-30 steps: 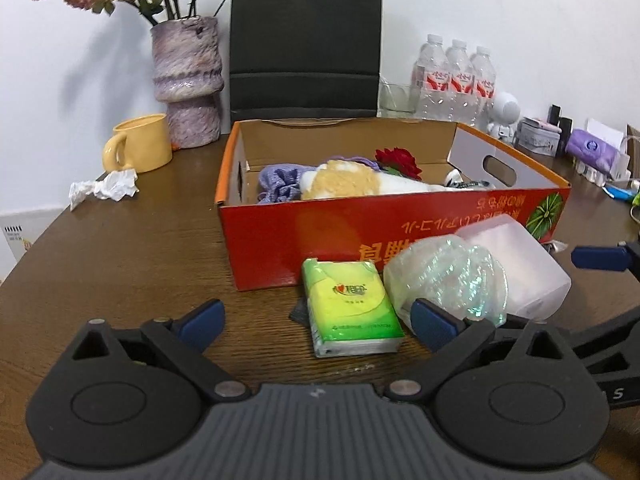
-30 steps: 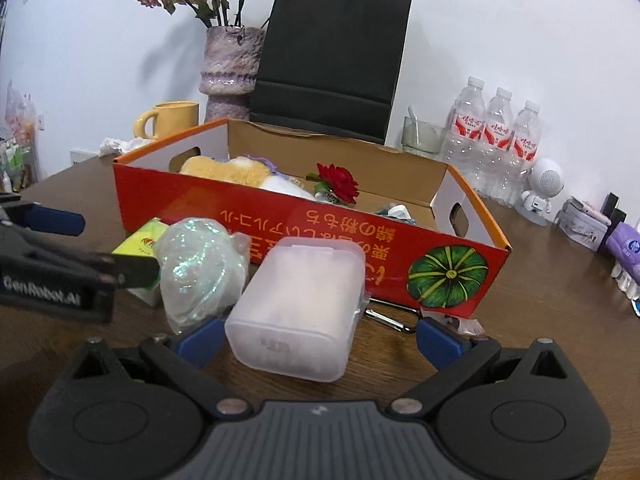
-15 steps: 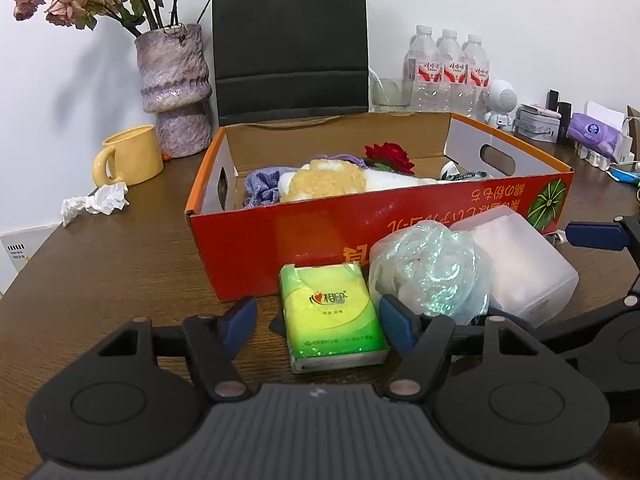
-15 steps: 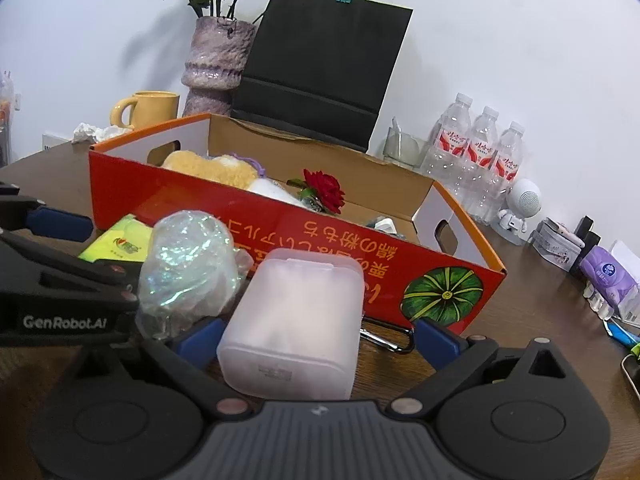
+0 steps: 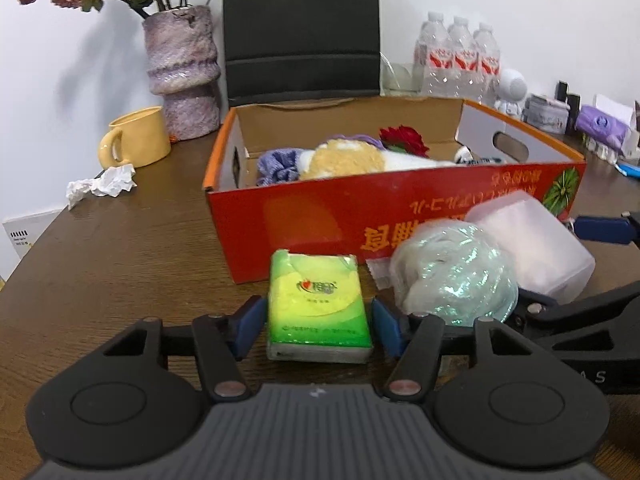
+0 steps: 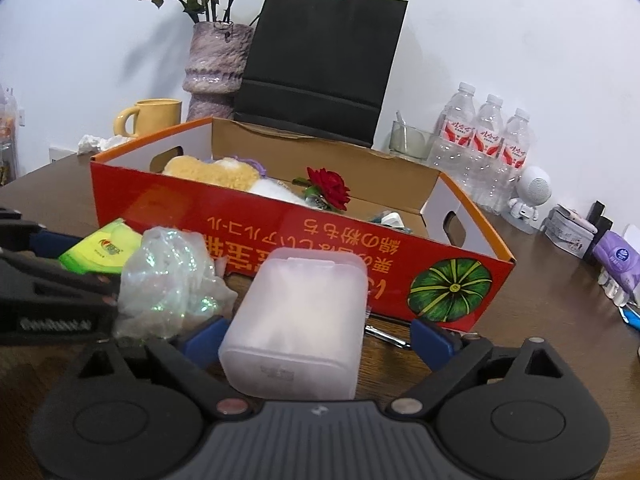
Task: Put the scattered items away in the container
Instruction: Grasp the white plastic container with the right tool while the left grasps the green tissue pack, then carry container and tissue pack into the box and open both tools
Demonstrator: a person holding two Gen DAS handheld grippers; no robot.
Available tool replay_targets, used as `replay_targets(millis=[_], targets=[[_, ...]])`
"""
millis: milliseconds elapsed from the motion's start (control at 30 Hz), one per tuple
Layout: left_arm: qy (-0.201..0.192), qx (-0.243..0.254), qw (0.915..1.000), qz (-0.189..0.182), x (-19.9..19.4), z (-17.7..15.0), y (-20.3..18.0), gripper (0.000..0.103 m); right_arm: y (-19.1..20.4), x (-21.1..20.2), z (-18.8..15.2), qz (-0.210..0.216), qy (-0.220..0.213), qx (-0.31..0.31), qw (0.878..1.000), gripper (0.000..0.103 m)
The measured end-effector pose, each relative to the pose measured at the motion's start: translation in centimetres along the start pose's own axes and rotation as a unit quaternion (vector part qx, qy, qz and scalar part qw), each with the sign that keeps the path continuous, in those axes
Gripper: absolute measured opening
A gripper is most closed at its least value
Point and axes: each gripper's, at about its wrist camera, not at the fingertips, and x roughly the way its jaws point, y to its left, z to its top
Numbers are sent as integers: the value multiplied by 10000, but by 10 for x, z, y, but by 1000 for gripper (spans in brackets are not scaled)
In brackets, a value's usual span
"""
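A green tissue pack [image 5: 318,300] lies on the brown table in front of the red cardboard box [image 5: 320,232]. My left gripper [image 5: 318,330] has it between its blue pads; the jaws are closing and the pads meet its sides. To its right sit a shiny cellophane bundle [image 5: 456,276] and a translucent plastic case [image 6: 304,320]. My right gripper [image 6: 320,340] straddles that case with its jaws closing; a gap still shows on the right side. The box [image 6: 280,236] holds a plush toy, purple cloth and a red rose.
Behind the box stand a black paper bag [image 5: 300,28], a purple vase [image 5: 182,76], a yellow mug [image 5: 136,140] and water bottles [image 5: 460,60]. A crumpled tissue [image 5: 104,184] lies at the left. Small items crowd the right edge [image 5: 600,128]. A metal clip [image 6: 384,332] lies by the box.
The left jaws have narrowed from wide apart onto the tissue pack. The right jaws have drawn in a little around the plastic case. Nothing has left the table.
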Motion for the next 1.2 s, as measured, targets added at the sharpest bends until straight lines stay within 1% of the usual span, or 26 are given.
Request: replay_targets(millis=[33,67,100,133,200,267,367,667,833,933,1000,1067,1133,1200], targets=[[-8,13,10000,-15,0,0,0,56,0,1,0,18,15,13,10000,91],[-25,7,10000,-50,0,0,0,45,-1,2,0,46,49,24,10000,88],[-44,-20,9999,-94,-1,0,1,45,-1,3,0,101,81,24,9999,80],[-83,-64,9998,-140,-2,0,2,45,-1,3,0,175,102,21,9998,66],[-261,-172,9993,-182,-9,1,6,45,-4,-1,-1,322,34,71,9995,64],[-410,-240,9986,-219,-15,1,8,45,-11,-10,-2,517,-180,295,9981,64],[-523,-291,9977,-323,-20,1,10,45,-16,-21,-3,447,-458,378,9972,64],[-676,-261,9964,-441,-28,1,6,45,-22,-28,-2,575,-590,539,9951,64],[-946,-379,9931,-578,-43,4,8,45,-32,-45,0,664,-927,865,9897,64],[-1077,-496,9895,-833,-53,17,11,45,-45,-53,10,796,-1074,1028,9857,64],[-1124,-498,9874,-994,-56,32,13,45,-55,-55,23,852,-1137,1073,9840,64],[-1182,-505,9856,-1101,-56,50,14,45,-66,-54,37,786,-1247,1110,9828,64],[-1332,-550,9839,-1055,-53,69,12,45,-75,-50,53,605,-1418,1102,9819,64],[-1479,-679,9816,-997,-45,88,10,45,-84,-40,70,480,-1491,1155,9809,64]])
